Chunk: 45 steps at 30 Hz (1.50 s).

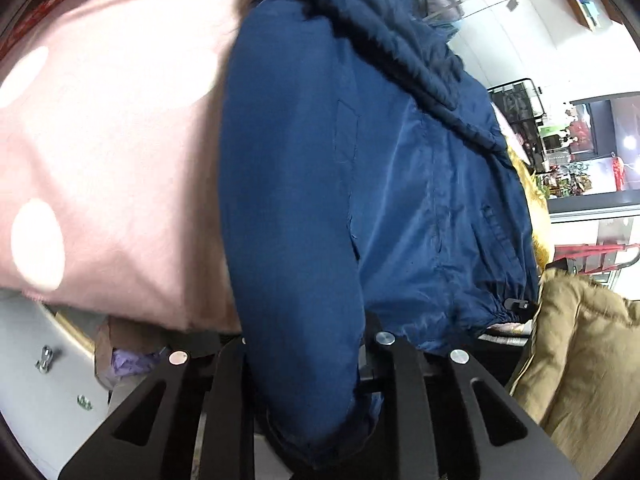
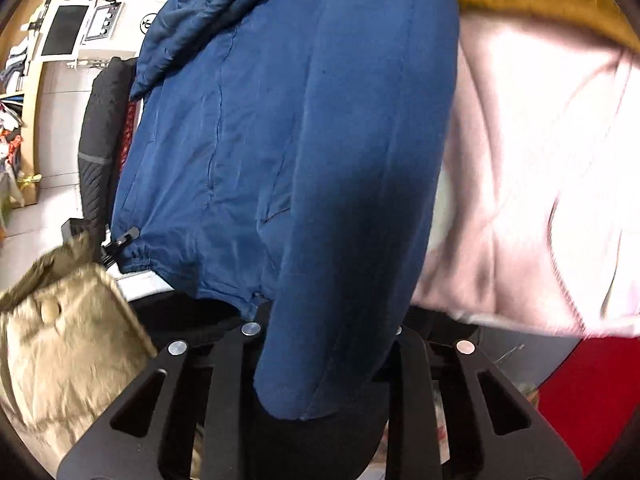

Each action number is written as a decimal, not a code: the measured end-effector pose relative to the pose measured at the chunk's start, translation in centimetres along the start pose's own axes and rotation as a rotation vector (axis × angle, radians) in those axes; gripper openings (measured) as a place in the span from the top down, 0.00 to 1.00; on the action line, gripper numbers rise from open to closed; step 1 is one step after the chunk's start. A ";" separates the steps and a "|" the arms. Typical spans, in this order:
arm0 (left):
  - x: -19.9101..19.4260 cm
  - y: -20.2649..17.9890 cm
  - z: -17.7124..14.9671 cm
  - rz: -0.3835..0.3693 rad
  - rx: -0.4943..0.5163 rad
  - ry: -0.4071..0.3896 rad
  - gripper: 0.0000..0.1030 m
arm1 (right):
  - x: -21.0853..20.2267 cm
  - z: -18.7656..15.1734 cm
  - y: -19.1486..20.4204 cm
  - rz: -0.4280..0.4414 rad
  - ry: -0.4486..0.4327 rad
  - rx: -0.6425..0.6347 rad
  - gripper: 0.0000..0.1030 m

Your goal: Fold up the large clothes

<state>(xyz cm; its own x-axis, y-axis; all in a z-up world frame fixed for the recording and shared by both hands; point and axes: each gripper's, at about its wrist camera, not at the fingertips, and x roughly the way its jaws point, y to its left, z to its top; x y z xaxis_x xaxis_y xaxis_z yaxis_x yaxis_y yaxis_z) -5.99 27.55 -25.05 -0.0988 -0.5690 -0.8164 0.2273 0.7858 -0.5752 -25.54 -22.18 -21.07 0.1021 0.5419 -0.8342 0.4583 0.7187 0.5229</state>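
Jacket sleeves are what we are holding, one in each tool, and that grip is dictating how the whole garment is lying. Our left gripper (image 1: 308, 360) is clamping its two fingers onto the padded tube of one sleeve of the navy jacket (image 1: 380, 184), the fabric bulging out between the jaws toward 12 o'clock. Our right gripper (image 2: 324, 352) is doing the same with the other sleeve, jaws nearly closed around the thick blue roll.

We are probably pinching both sleeves at once so the wide body is staying spread and symmetrical while we are bringing the arms in for a fold. Outward from the left fingers, the jacket body is stretching toward 1 o'clock, its drawstring hem with a black toggle (image 1: 516, 303) sitting at 3 o'clock and the furry hood (image 1: 384, 20) at 12. A pink spotted cloth (image 1: 112, 168) is lying beneath at 10 o'clock, likely serving as the folding surface. An olive coat (image 1: 580, 364) is crowding in at 4 o'clock, just beside the hem, and could be snagging our fold.
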 end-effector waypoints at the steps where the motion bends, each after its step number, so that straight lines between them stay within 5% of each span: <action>1: 0.1 0.4 -0.2 0.005 -0.004 0.018 0.81 | 0.5 -0.7 -0.1 0.005 0.022 0.005 0.77; 6: 2.3 1.5 0.2 0.014 -0.096 0.069 0.81 | 2.3 -1.8 -0.7 0.007 0.061 0.058 0.76; 12: 1.6 -0.6 5.1 0.007 -0.048 0.036 0.81 | 1.0 1.5 1.1 0.003 -0.009 0.023 0.77; 21: -1.4 -5.2 21.1 0.015 0.053 -0.195 0.81 | -5.3 17.2 5.7 0.004 -0.304 -0.028 0.77; 25: -2.3 -6.3 28.2 0.022 0.044 -0.282 0.81 | -9.2 23.9 6.2 0.109 -0.424 0.058 0.77; 34: -0.8 -6.9 36.1 0.025 -0.038 -0.258 0.78 | -12.2 32.6 7.6 0.108 -0.480 0.074 0.77; 39: 0.6 -4.3 37.5 -0.090 -0.172 -0.174 0.70 | -10.5 35.9 5.7 0.126 -0.434 0.153 0.77; 45: -2.0 -2.7 37.6 -0.303 -0.251 -0.178 0.42 | -8.2 38.4 3.1 0.197 -0.386 0.278 0.77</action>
<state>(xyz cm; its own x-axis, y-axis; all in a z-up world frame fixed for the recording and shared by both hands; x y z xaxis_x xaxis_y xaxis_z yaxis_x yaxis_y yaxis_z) 30.05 17.44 -19.89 0.0493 -0.7985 -0.6000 -0.0315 0.5992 -0.8000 8.89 -41.14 -19.33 0.5047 0.4171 -0.7558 0.6093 0.4481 0.6541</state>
